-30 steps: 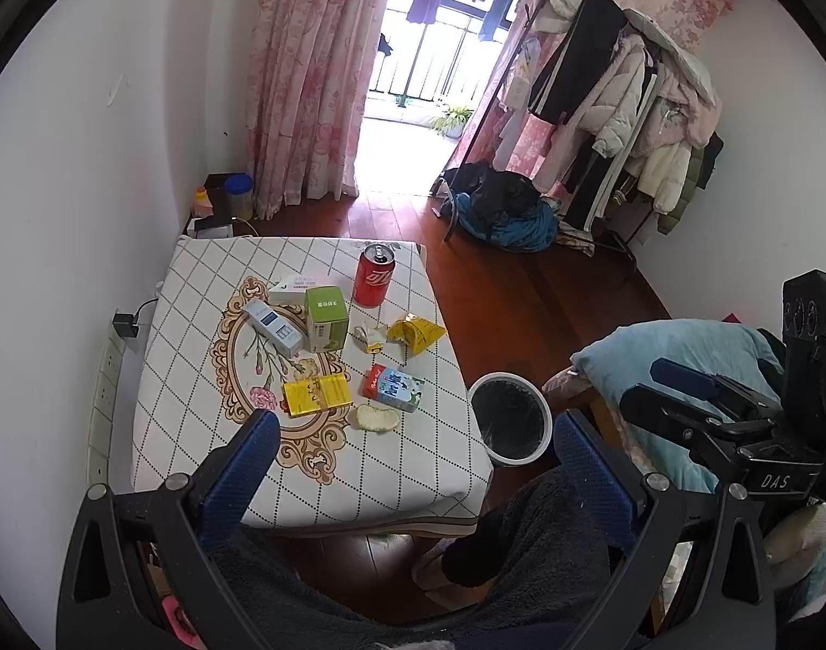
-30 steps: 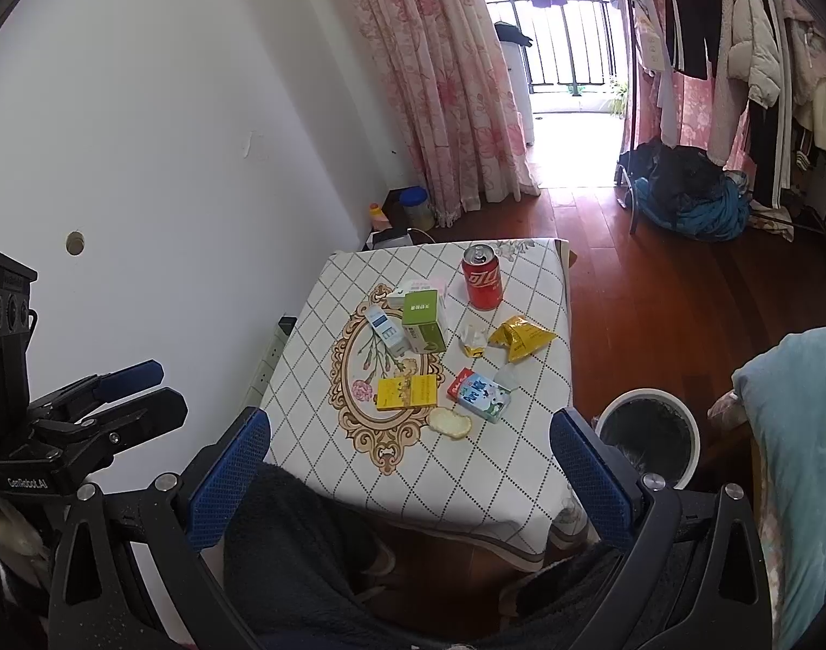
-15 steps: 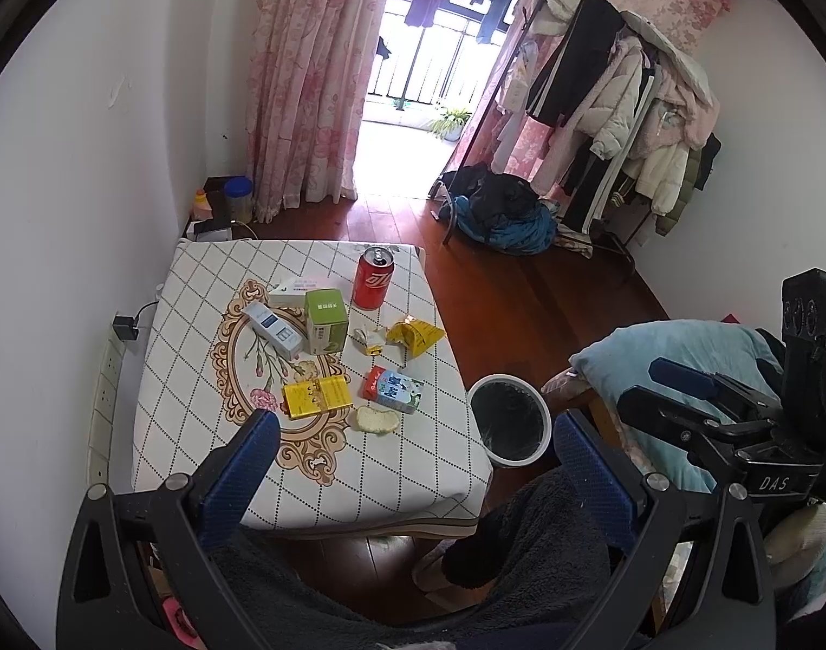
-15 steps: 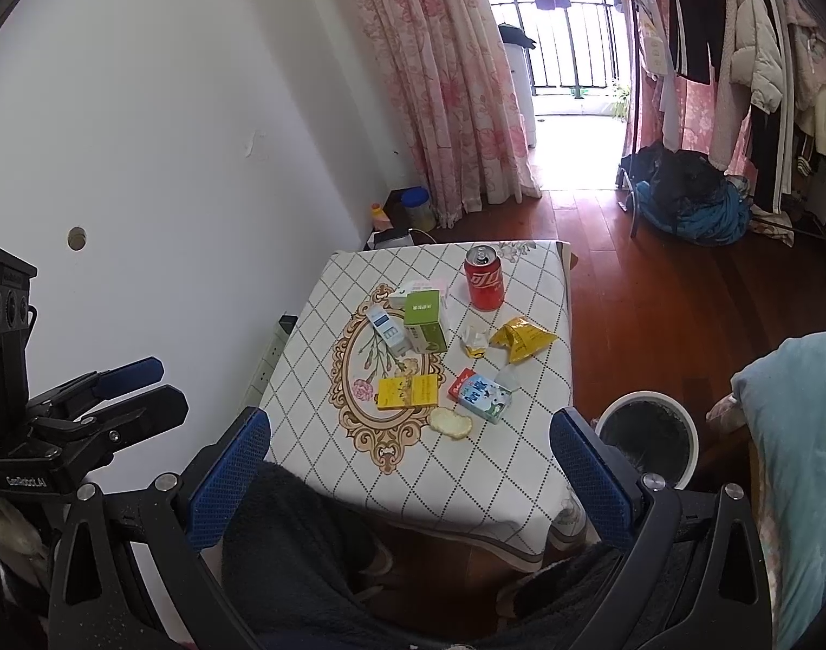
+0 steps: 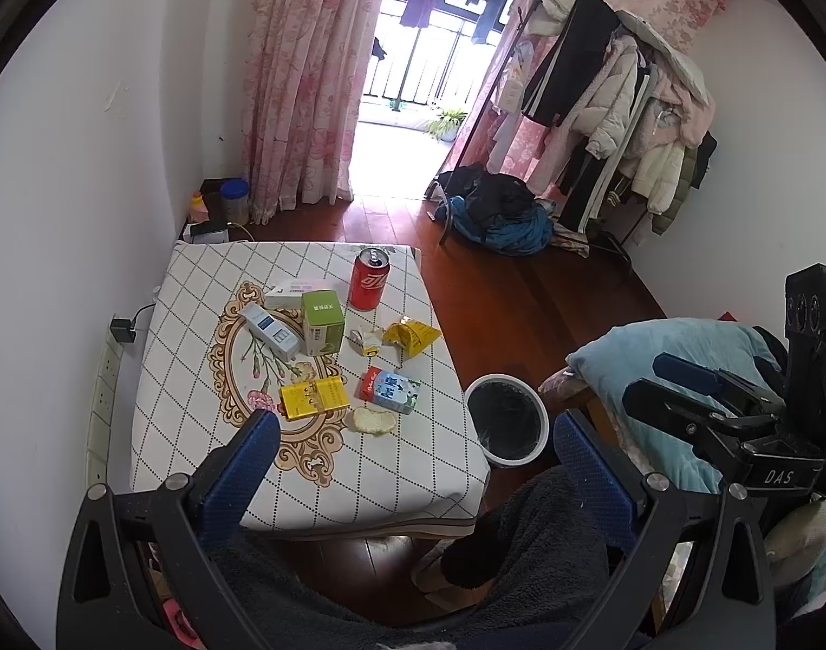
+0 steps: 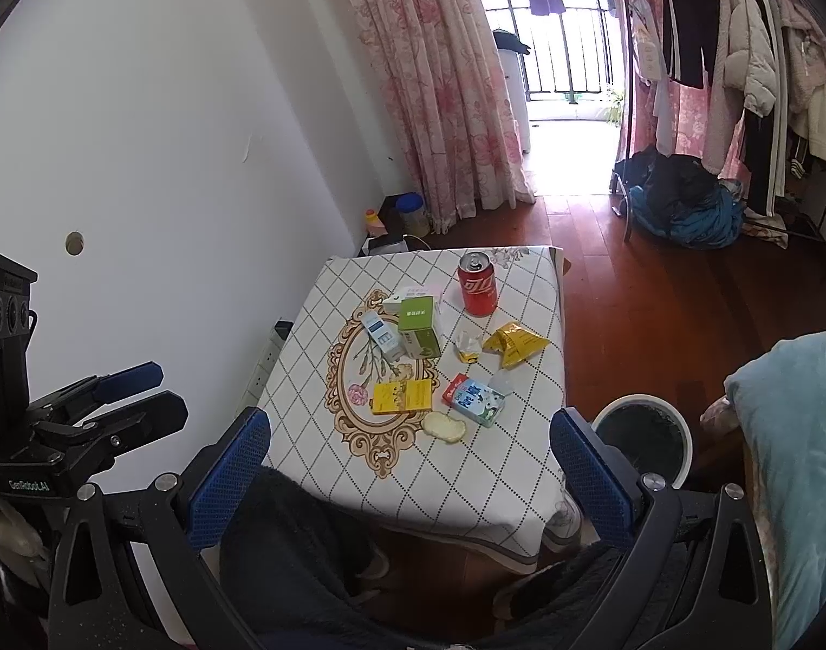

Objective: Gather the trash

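Nothing has been picked up yet: both the left gripper (image 5: 413, 466) and the right gripper (image 6: 410, 466) hang with jaws spread wide and empty, well back from the table (image 5: 358, 487). Ahead of them lie the cola can (image 5: 368, 286), boxes and yellow wrapper (image 5: 413, 335), the trash bin (image 5: 503, 418) on the floor just right of the table. Next, I'd say, reach forward for the nearest scrap.

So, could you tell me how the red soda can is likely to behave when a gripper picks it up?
The red soda can stands upright with its tab opened, so it is probably light, maybe empty. Its thin wall may dent under a firm squeeze. Nudged off-centre, it could tip and roll across the tablecloth.
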